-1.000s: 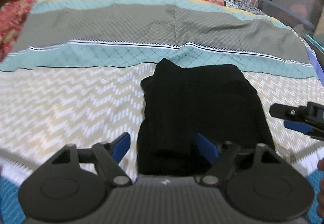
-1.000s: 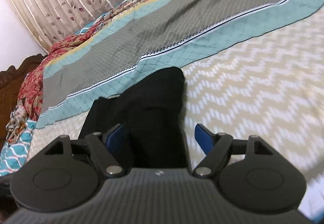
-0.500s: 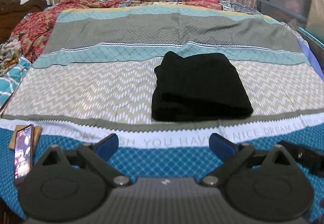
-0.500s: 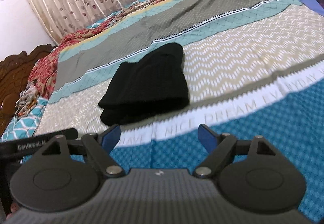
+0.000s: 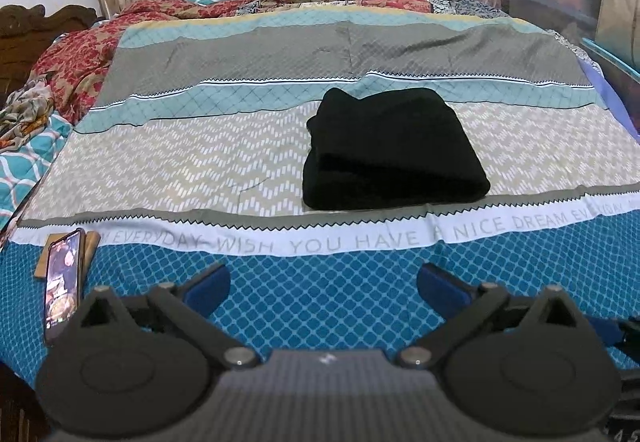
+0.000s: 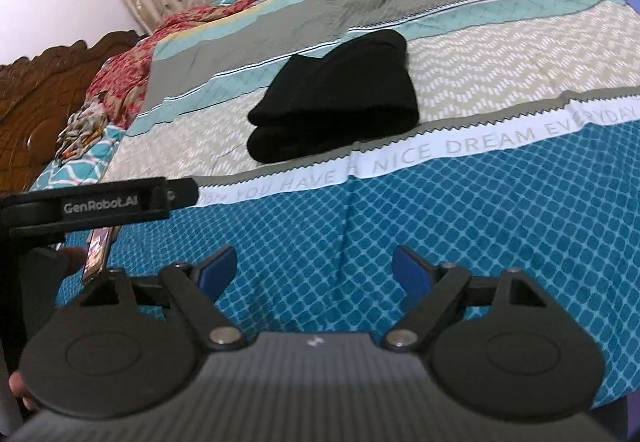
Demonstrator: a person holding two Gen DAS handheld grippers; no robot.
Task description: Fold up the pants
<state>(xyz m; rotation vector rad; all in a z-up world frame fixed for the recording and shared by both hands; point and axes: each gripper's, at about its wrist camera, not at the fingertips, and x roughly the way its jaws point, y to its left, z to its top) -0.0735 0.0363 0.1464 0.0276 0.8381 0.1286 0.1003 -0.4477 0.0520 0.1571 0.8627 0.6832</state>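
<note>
A: In the left wrist view, the black folded pants (image 5: 390, 150) now lie well beyond the left gripper (image 5: 324, 284); a second ago its blue pads flanked their near edge.

B: Its jaws have stopped widening, nothing between them. The fold looks finished to me.

A: A phone with a lit screen (image 5: 63, 284) lies near left on the patterned bedspread (image 5: 160, 162), well apart from the bundle.

B: In the right wrist view, the right gripper (image 6: 314, 270) has backed off too, jaws just been opening, empty. The pants (image 6: 336, 100) sit far centre. Nothing blocks them; the left gripper's black arm (image 6: 100, 204) only crosses the left side.
</note>
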